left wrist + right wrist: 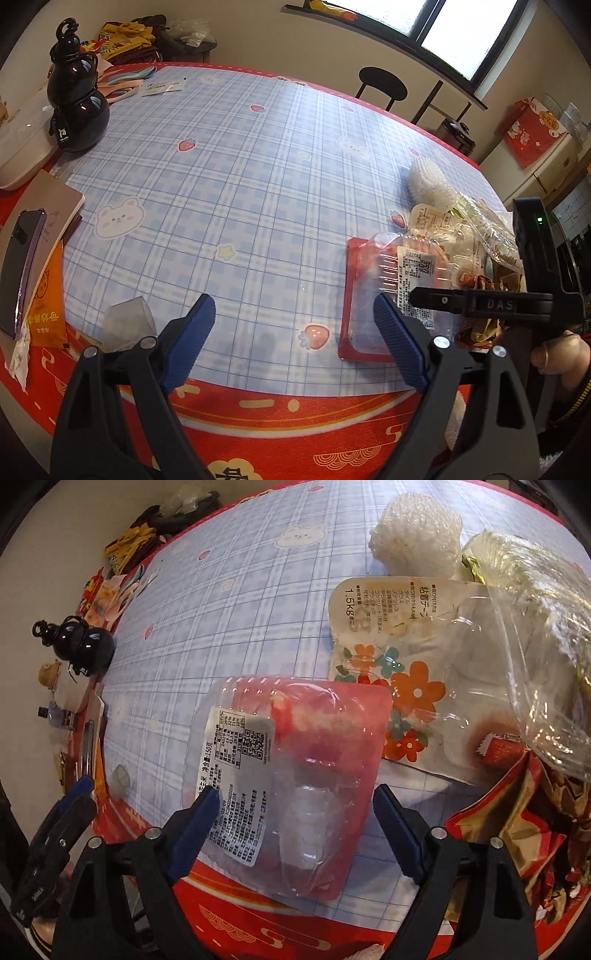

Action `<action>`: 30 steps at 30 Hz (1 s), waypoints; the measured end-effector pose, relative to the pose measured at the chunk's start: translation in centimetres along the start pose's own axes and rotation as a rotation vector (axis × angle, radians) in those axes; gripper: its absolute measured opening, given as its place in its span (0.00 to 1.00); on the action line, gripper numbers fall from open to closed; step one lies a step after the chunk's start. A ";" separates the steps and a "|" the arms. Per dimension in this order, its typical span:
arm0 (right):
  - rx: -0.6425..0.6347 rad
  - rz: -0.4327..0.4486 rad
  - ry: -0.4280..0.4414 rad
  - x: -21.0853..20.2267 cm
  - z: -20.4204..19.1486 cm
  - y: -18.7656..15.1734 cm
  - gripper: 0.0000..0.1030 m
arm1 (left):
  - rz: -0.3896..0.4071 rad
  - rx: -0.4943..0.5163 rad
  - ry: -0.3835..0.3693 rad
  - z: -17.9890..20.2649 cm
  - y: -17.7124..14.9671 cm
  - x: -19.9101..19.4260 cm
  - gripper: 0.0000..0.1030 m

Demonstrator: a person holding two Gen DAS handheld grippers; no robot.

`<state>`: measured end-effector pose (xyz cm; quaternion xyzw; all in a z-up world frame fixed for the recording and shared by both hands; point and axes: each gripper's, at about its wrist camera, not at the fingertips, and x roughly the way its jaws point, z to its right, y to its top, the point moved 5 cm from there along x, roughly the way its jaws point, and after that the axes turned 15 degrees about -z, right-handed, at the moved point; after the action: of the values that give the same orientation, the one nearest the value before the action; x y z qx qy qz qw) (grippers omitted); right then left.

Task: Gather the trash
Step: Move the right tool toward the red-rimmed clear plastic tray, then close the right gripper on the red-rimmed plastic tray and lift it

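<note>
Bright daylight comes in from the window (454, 33), which looks washed out white. Both pictures bend round and go dark at the corners. The clear plastic (535, 657) shines with glare.

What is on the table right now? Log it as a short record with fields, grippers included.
surface: table under a blue plaid cloth with bears and strawberries
trash pile: clear plastic clamshell with a white label on a red card, floral backing card, white foam net, clear bag, crumpled red-gold wrappers
left gripper: open, nothing between the jaws
right gripper: open, over the clamshell, pads not pressing on it
other items: black gourd bottle, phone
</note>
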<state>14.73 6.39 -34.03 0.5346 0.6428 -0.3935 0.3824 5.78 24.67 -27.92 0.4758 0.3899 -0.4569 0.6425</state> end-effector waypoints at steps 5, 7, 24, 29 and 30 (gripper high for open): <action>0.071 -0.013 0.059 1.1 0.6 0.8 0.91 | 0.003 0.000 -0.007 -0.1 0.2 0.0 0.84; 0.086 -0.016 0.079 1.2 0.8 0.7 0.89 | 0.003 0.000 -0.010 -0.2 0.2 -0.1 0.84; -0.010 0.235 0.065 -6.5 -0.4 0.0 0.50 | 0.019 -0.012 -0.018 -0.7 0.5 -0.7 0.84; 0.000 0.377 0.064 -11.8 1.0 -0.4 0.50 | 0.031 0.027 -0.043 1.0 1.1 -1.0 0.84; 0.005 0.406 0.061 -12.9 1.4 -0.6 0.50 | 0.032 0.045 -0.054 1.7 1.2 -1.0 0.84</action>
<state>15.99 0.02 -22.74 0.6658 0.5321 -0.2937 0.4328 6.80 23.43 -26.27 0.4838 0.3545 -0.4678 0.6491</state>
